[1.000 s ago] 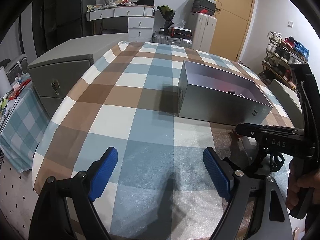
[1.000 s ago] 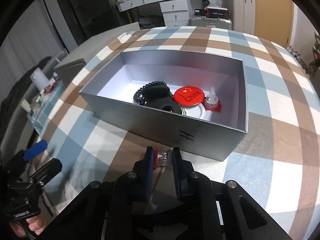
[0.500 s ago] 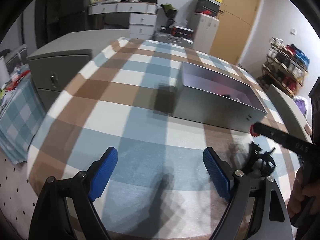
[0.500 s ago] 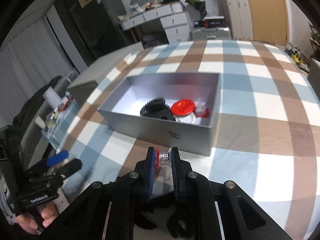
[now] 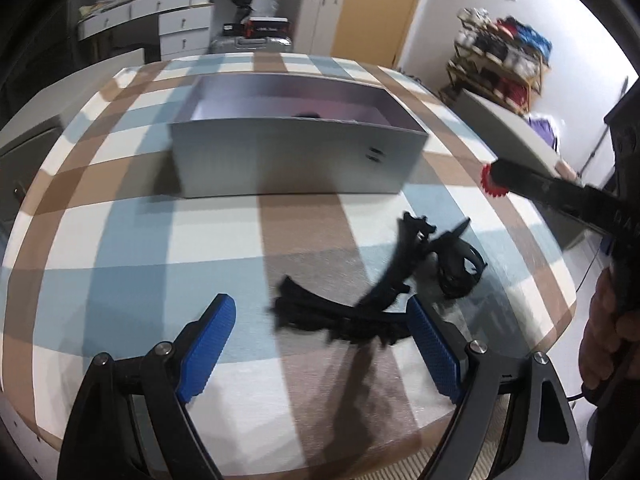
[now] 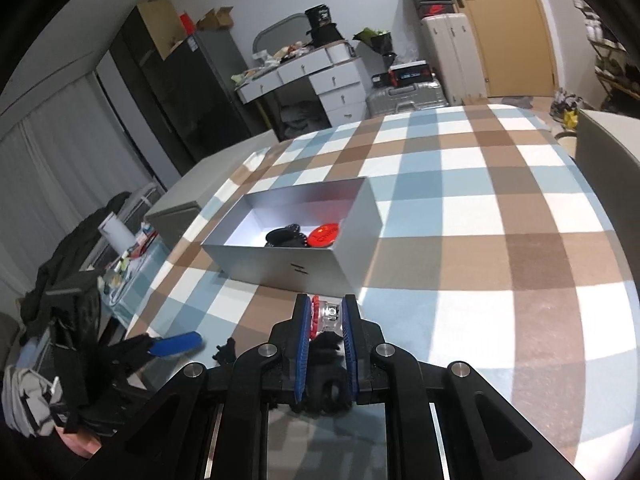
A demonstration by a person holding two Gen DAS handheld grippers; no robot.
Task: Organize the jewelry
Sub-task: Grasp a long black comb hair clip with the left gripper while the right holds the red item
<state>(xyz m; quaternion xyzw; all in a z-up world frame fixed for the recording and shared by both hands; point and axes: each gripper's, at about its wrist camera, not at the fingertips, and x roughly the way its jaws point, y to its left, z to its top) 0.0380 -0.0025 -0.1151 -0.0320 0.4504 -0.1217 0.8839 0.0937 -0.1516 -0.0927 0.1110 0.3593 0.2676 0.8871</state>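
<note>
At lower centre of the right wrist view, the right claw (image 6: 327, 316) pinches a small red-frilled clear trinket (image 6: 325, 313) before the grey cardboard box (image 6: 280, 268). It looks light, brittle; hold its body. The left claw (image 5: 320, 344) hovers spread near black hair clips (image 5: 360, 300) on the desk (image 5: 120, 240).

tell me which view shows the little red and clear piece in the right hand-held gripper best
The right wrist view: the red and clear piece sits close up, pinched between the right hand-held gripper pads, its red toothed disc and clear part both visible. The left wrist view shows only the red toothed edge from the side, small and blurred.
</note>
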